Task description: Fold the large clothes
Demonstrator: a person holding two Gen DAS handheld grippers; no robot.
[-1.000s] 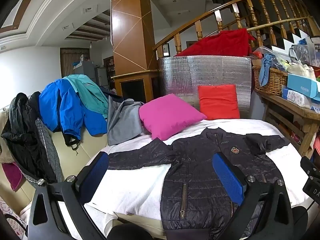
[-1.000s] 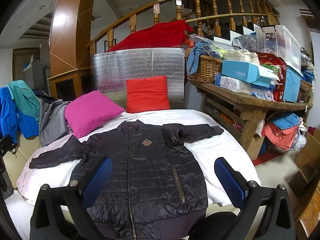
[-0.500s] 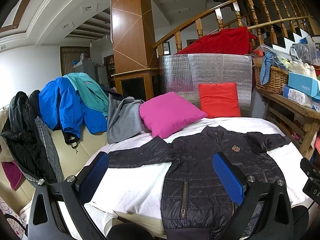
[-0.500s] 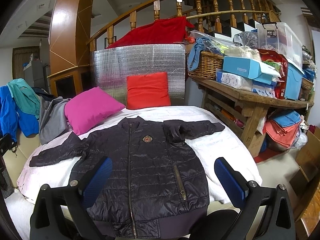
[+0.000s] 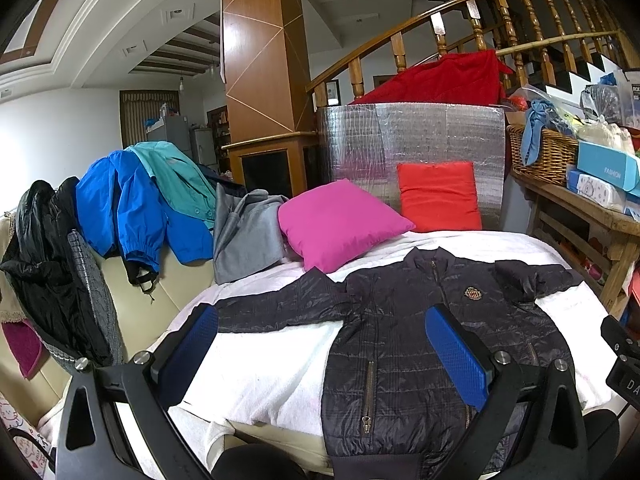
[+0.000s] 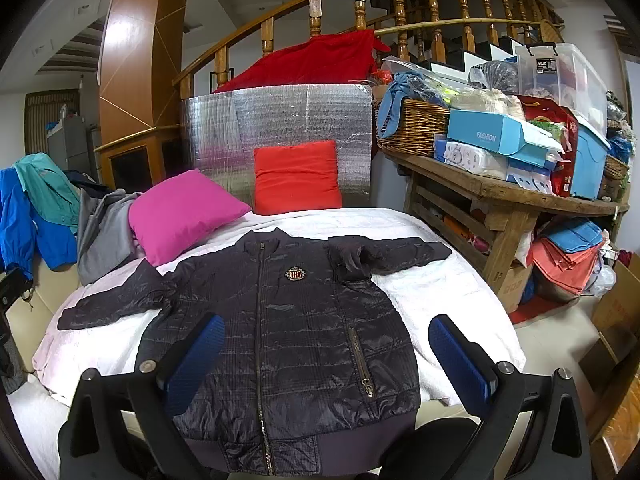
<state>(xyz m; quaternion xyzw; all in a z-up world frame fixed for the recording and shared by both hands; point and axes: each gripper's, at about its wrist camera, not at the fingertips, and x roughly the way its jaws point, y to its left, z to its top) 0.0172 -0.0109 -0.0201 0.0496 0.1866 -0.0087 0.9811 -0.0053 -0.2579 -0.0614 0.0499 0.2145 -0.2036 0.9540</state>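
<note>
A dark quilted jacket lies face up and zipped on the white-covered bed, collar toward the pillows, hem toward me. Its left sleeve stretches out sideways; its right sleeve is bunched near the shoulder. In the left wrist view the same jacket fills the lower right. My left gripper hovers open above the near left part of the bed, blue pads apart, nothing between them. My right gripper hangs open over the jacket's lower body, holding nothing.
A pink pillow and a red pillow rest at the head of the bed. Coats drape a cream sofa on the left. A wooden table with boxes and a basket stands to the right.
Both views have shifted slightly, with the jacket sitting a little lower and nearer in frame. Both grippers stay open and the jacket has not moved.
</note>
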